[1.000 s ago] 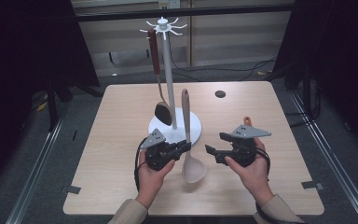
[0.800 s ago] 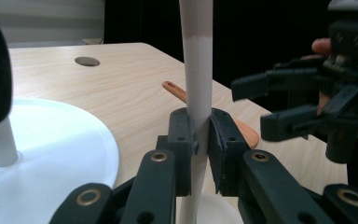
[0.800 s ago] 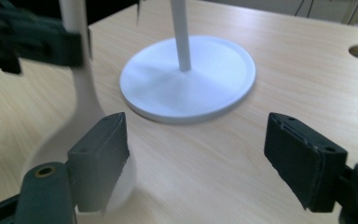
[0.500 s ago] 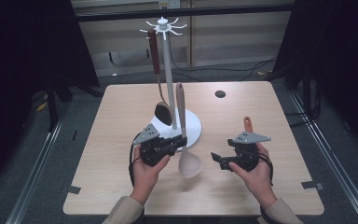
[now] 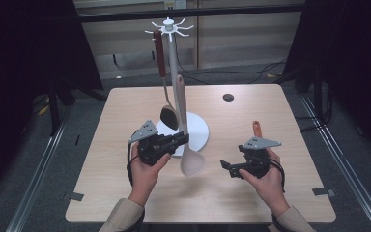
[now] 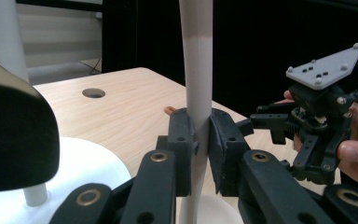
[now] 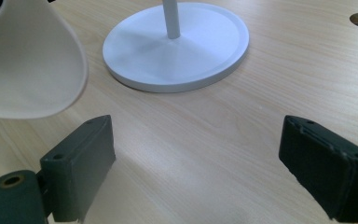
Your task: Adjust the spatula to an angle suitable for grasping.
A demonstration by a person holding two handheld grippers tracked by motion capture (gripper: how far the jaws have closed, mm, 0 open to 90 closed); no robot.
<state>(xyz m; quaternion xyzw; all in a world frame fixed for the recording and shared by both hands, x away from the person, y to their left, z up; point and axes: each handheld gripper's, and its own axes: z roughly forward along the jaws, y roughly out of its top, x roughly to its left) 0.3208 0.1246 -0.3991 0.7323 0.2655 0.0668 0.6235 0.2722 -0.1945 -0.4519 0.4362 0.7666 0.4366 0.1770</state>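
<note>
Since prior frame: your left gripper raised the spoon, clamped at handle; right gripper jaws just opened wide, empty. Remaining: hook spoon onto rack, 12 o'clock.

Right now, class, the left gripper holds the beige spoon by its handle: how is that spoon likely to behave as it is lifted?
The beige spoon probably stays stiff: its handle runs straight through the left gripper. It may swing or slip, since the broad bowl hangs below the grip on a smooth handle. It looks light for its size.
</note>
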